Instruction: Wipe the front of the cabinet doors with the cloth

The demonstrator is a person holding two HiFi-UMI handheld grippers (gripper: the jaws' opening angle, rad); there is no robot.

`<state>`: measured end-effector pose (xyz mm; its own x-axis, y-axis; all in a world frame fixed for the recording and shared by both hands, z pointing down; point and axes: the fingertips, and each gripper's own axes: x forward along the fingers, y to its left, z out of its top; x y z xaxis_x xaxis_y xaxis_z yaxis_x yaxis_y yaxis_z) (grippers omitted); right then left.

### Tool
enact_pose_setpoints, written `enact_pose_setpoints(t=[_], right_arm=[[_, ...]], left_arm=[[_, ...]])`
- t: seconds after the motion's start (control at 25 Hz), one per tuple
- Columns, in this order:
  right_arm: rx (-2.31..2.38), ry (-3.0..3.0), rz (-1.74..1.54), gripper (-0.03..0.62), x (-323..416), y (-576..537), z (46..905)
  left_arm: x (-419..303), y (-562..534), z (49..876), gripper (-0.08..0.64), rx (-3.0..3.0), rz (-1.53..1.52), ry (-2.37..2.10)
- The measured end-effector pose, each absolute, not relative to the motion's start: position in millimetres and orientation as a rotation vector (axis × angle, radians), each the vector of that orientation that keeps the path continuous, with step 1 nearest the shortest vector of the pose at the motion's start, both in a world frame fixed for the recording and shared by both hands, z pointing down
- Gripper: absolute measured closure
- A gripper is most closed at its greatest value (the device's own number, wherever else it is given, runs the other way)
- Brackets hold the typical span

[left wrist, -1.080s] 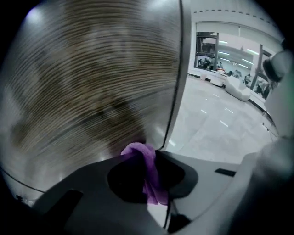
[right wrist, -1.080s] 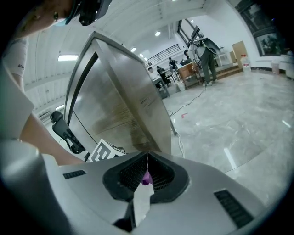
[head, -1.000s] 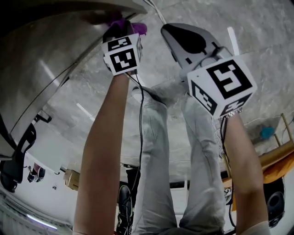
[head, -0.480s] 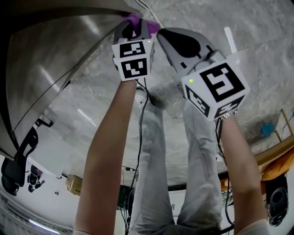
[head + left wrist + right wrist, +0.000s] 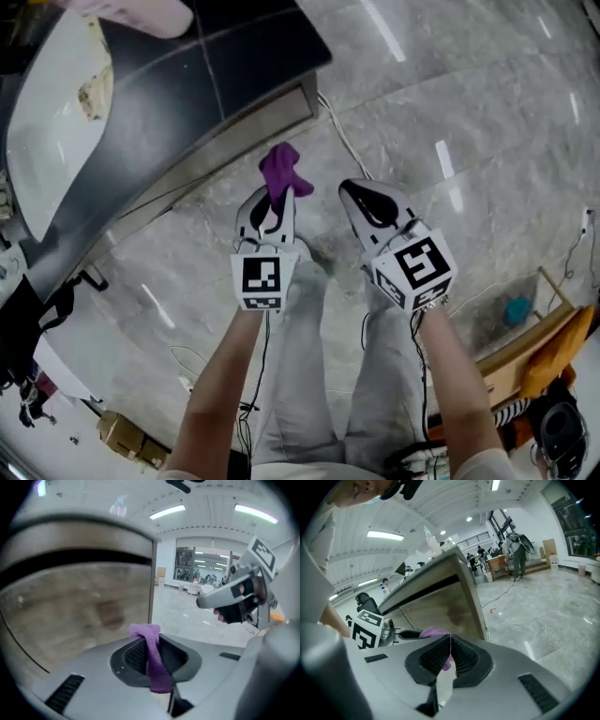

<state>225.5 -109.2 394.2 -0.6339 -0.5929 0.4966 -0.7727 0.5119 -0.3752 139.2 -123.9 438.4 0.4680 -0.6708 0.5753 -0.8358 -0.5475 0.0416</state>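
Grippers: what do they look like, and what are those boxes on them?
Both the left gripper and right gripper are grey plastic with black ribbed pads inside the jaws. Each carries a white cube with black square markers, and a thin black cable runs back along each bare forearm.

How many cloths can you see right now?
1: the purple cloth, clamped in the left hand-held gripper. The right hand-held gripper is shut on nothing. Others could lie out of view.
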Motion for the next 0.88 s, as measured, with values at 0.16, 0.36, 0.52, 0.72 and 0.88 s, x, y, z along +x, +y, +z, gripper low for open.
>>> enact_pose_setpoints(t=[0.16, 0.36, 0.52, 0.72, 0.88], right_arm=[[1.112, -2.53, 0.836, 0.563, 193.7, -92.0, 301.3], [1.124, -2.601, 0.785, 0.563, 158.9, -60.0, 174.1], [1.202, -2.674, 0.718, 0.564, 148.7, -47.5, 80.2], [1.245, -2.734, 0.608, 0.564, 130.6, -27.2, -15.8], [1.214, -2.758, 0.519, 0.565, 117.0, 5.9, -70.1]], left_arm=[[104.9, -106.2, 324.9, 0.511, 2.448, 0.562, -1.317], [60.7, -66.6, 196.4, 0.511, 2.46, 0.444, -1.326], [37.7, -51.5, 117.4, 0.512, 2.472, 0.329, -1.344], [9.6, -47.8, 20.7, 0.512, 2.524, 0.196, -1.375], [-17.9, -24.0, -40.0, 0.514, 2.56, 0.165, -1.367]])
